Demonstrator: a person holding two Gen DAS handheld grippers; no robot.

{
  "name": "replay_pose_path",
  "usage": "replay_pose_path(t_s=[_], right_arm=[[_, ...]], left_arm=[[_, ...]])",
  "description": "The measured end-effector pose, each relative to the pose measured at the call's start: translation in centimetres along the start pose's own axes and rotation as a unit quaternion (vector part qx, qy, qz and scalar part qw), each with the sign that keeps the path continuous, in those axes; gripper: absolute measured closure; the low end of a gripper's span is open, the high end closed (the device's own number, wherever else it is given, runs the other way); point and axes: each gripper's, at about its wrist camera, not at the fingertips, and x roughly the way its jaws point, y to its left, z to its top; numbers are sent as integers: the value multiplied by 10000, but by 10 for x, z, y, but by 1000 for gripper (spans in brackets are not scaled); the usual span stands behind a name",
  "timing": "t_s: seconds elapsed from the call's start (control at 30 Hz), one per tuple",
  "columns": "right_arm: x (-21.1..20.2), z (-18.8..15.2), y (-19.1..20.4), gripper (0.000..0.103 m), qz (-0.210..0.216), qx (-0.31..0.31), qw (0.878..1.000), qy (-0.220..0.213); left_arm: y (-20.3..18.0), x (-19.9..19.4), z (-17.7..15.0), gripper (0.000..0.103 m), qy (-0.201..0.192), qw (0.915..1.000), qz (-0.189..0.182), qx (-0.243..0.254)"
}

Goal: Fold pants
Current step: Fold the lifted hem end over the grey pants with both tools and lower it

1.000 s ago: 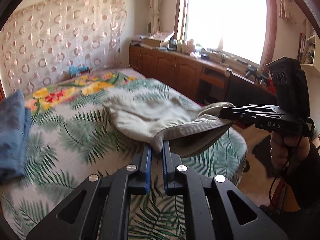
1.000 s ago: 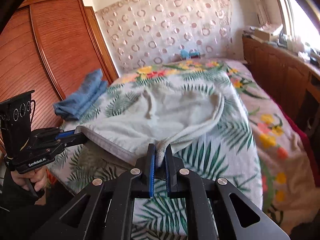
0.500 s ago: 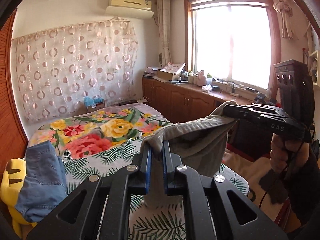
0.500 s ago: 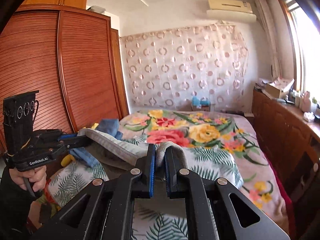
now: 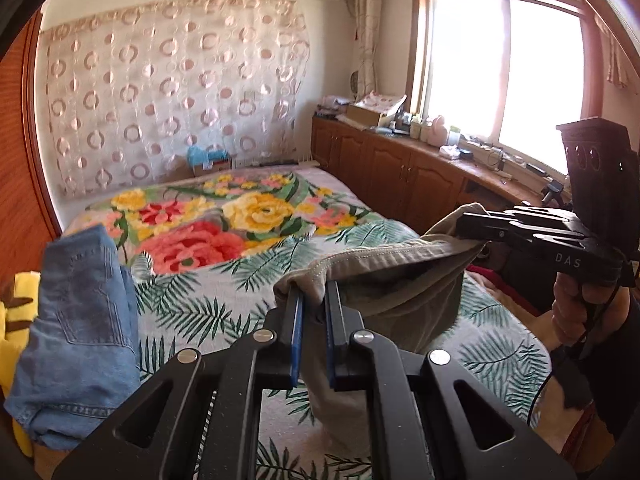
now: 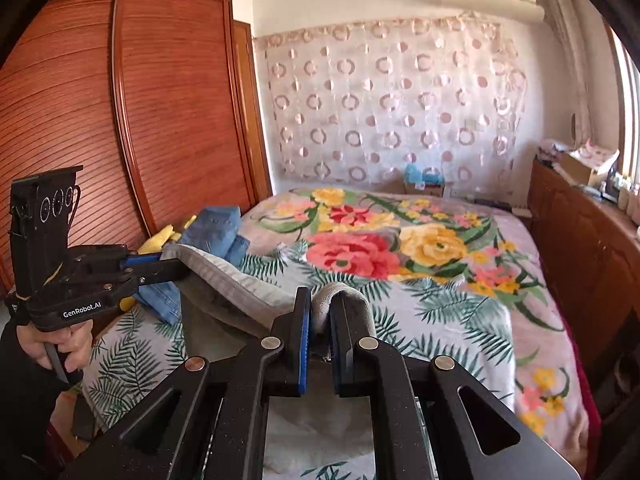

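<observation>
while both grippers are pinching the waistband, the pants [image 5: 396, 280] are hanging in the air above the near end of the bed [image 5: 208, 288], clear of the floral cover as far as both views are showing. the left gripper [image 5: 312, 304] is clamping one end of the grey band with its jaws pressed together on the cloth, and the right gripper [image 6: 320, 312] is doing the same at the other end, a small hump of fabric bulging up between its blue pads. the band is stretching between them in a shallow sag, and the body of the garment is dropping below it in a loose pouch; the legs are falling out of sight under the tools, so how they are lying is not something i can tell.

judging from this, the folding itself is hardly starting: the garment is being held up and spread, with no crease visible in what is showing. what is remaining looks like laying it flat on the cover, bringing one leg over the other, then doubling it. a blue denim piece [image 5: 80, 308] is resting at the left edge of the bed, well apart from the grey cloth.
</observation>
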Motion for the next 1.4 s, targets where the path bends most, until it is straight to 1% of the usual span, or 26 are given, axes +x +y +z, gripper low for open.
replay_pose_path(t_s=[0.13,0.2,0.3,0.37,0.43,0.5,0.6,0.7,0.77,0.83,0.87,0.93,1.0,1.1,1.17,1.23,1.3,1.4], right_arm=[[36,17,-11,95,26,48,9994,346],[56,37,-15,95,5,-93,9988,476],[77,62,-24,95,37,-31,9985,550],[91,81,-29,95,81,-22,9987,511],[105,101,-33,95,52,-63,9988,476],[115,124,-35,95,-8,-153,9993,334],[112,164,-37,95,-107,-228,9997,18],[92,196,-35,95,-148,-244,9990,-356],[78,204,-31,95,-116,-226,9986,-470],[72,201,-26,95,-100,-258,9985,-464],[72,195,-23,95,-76,-252,9989,-400],[74,177,-19,95,1,-201,9996,-199],[71,150,-13,95,54,-202,9998,36],[72,118,-3,95,130,-174,9987,469],[73,105,1,95,153,-93,9972,727],[74,94,6,95,170,-75,9952,957],[75,91,10,95,161,-44,9936,1117],[76,95,11,95,164,40,9918,1268]], left_arm=[[13,28,4,93,190,9998,45,-59],[23,37,11,93,240,9996,80,-121],[34,50,27,93,284,9994,134,-139],[38,52,41,93,244,9994,198,-124],[42,50,60,93,81,9996,243,-100],[41,42,80,93,-107,9994,315,3],[36,19,108,93,-430,9982,362,192],[31,-1,117,93,-617,9966,442,334],[29,-9,107,93,-605,9962,472,415],[29,-8,91,93,-469,9970,459,401],[28,-8,75,93,-373,9975,451,391],[28,-4,47,93,-170,9983,434,347],[26,-1,20,93,59,9988,401,290],[19,-1,-23,93,360,9987,307,197],[13,-2,-43,93,515,9982,288,145],[9,-5,-57,93,600,9979,214,85],[5,-8,-69,93,649,9976,215,67],[1,-12,-82,93,706,9973,184,22]])
